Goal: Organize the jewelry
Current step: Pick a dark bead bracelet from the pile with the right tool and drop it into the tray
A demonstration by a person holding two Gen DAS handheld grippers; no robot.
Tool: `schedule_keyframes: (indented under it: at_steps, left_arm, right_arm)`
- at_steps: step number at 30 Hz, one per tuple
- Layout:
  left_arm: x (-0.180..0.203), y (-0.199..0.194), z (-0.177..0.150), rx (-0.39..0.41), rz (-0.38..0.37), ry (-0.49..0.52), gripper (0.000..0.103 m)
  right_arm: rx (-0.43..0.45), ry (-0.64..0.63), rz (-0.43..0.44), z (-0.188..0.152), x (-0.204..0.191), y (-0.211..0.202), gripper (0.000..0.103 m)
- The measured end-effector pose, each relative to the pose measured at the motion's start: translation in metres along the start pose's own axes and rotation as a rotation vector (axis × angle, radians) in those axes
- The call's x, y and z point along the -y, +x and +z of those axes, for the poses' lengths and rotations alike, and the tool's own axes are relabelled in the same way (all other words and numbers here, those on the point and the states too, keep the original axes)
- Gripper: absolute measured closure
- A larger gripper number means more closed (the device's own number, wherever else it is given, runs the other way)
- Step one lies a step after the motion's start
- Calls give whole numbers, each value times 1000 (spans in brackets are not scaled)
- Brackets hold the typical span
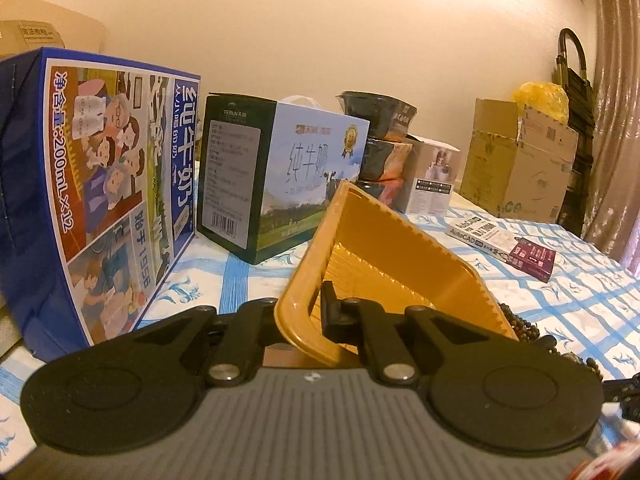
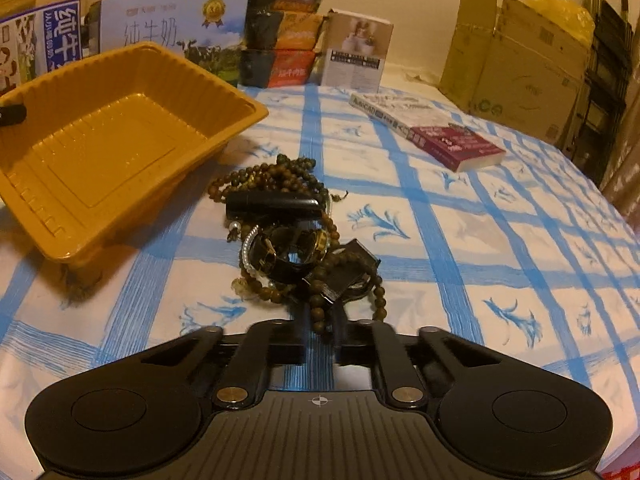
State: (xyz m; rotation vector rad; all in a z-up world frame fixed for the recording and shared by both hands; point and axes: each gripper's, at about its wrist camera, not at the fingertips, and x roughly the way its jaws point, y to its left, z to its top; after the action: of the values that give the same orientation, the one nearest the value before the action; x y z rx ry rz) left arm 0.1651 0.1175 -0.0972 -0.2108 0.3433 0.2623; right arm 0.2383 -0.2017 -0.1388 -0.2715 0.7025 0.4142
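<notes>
Left wrist view: left gripper [image 1: 312,312] is clamped on the near rim of the yellow tray [image 1: 372,248], one finger inside the wall, one outside. The tray is tipped up, open side facing right toward the beads [image 1: 520,320] at its edge. Probably held that way so it works as a scoop or a low target for the jewelry.

Right wrist view: right gripper [image 2: 320,346] has its jaws drawn together on a strand of brown beads trailing from the jewelry pile [image 2: 296,240]; the contact itself is blurred. The pile (bead strings, a dark bangle, a black tube, a small black box) sits on the blue-checked cloth [image 2: 480,240] just beside the tray's lowered side. Tray is empty. Grabbing the loose near strand looks like the easy way to start untangling.
</notes>
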Motion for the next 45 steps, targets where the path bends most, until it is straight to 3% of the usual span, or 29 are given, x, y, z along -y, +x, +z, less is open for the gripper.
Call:
schedule_keyframes:
  at_steps: [11, 14, 20, 27, 31, 33, 35, 39, 45]
  left_arm:
    - [-3, -1, -1, -2, -11, -2, 95]
    - [-3, 0, -1, -4, -12, -4, 95]
    - [-2, -1, -1, -5, -10, 15, 96]
    - [0, 0, 0, -10, -4, 40, 96]
    - [2, 0, 0, -9, 4, 61, 95]
    - [2, 1, 1, -9, 2, 62, 95]
    - [2, 1, 1, -10, 3, 61, 95]
    - [1, 1, 2, -10, 2, 61, 95]
    - [3, 1, 2, -8, 6, 65, 95]
  right_arm:
    - [73, 134, 62, 30, 29, -40, 96]
    - [114, 132, 136, 50, 19, -51, 96]
    - [174, 152, 363, 84, -22, -54, 96]
    - [137, 156, 483, 100, -67, -22, 96]
    - [92, 123, 450, 92, -82, -6, 92]
    - [79, 135, 465, 87, -78, -4, 78]
    - [84, 160, 464, 81, -73, -7, 72]
    - [103, 180, 398, 68, -56, -19, 72]
    - [67, 234, 231, 42, -15, -27, 72]
